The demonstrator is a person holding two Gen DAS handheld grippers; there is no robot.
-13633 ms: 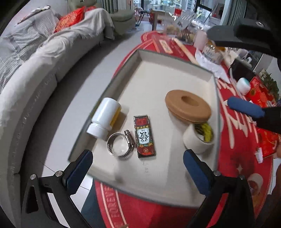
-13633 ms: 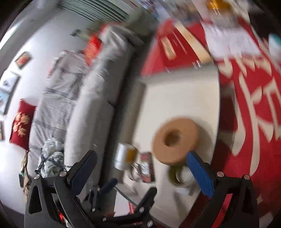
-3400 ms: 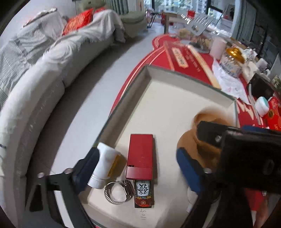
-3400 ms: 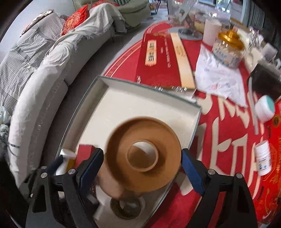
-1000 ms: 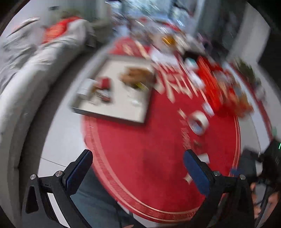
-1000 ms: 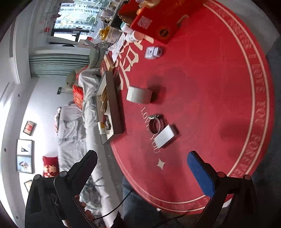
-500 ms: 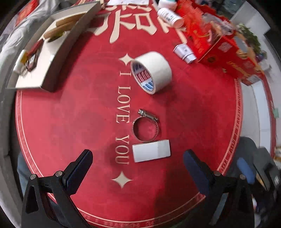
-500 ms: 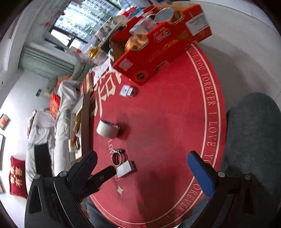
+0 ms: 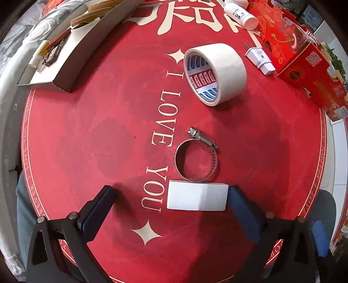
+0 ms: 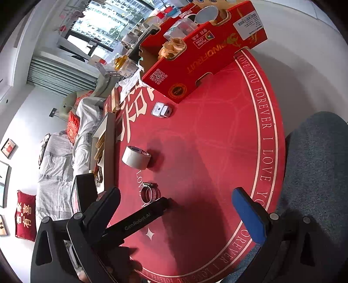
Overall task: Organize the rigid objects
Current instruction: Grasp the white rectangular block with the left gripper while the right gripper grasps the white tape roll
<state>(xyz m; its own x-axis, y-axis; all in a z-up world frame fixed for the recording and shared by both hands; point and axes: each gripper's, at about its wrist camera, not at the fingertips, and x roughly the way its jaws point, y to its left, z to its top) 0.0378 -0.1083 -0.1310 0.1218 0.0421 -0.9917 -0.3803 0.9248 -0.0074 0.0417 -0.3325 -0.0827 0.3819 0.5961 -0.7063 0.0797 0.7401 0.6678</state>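
A small white block (image 9: 197, 199) lies flat on the red desk (image 9: 97, 130), and the left gripper (image 9: 170, 202) is set down around it with its fingers spread wide: the right finger (image 9: 241, 215) sits touching or just beside the block's right end, while the left one stands well apart from it. Just beyond the block, touching or nearly touching its far edge, rests a metal hose clamp (image 9: 196, 160), and farther off a roll of white tape (image 9: 215, 73) lies on its side. At the far left the tray (image 9: 65, 80) already holds several things, among them a white bottle, a red box and a tan disc, so part of the sorting looks done. The block, clamp and tape are left on the desk, along with a white adapter (image 9: 260, 59) and a pill bottle (image 9: 240, 14) at the far right beside a red carton (image 9: 304, 65). The right gripper (image 10: 178, 214) hovers with its fingers spread and empty over the near edge of the desk.
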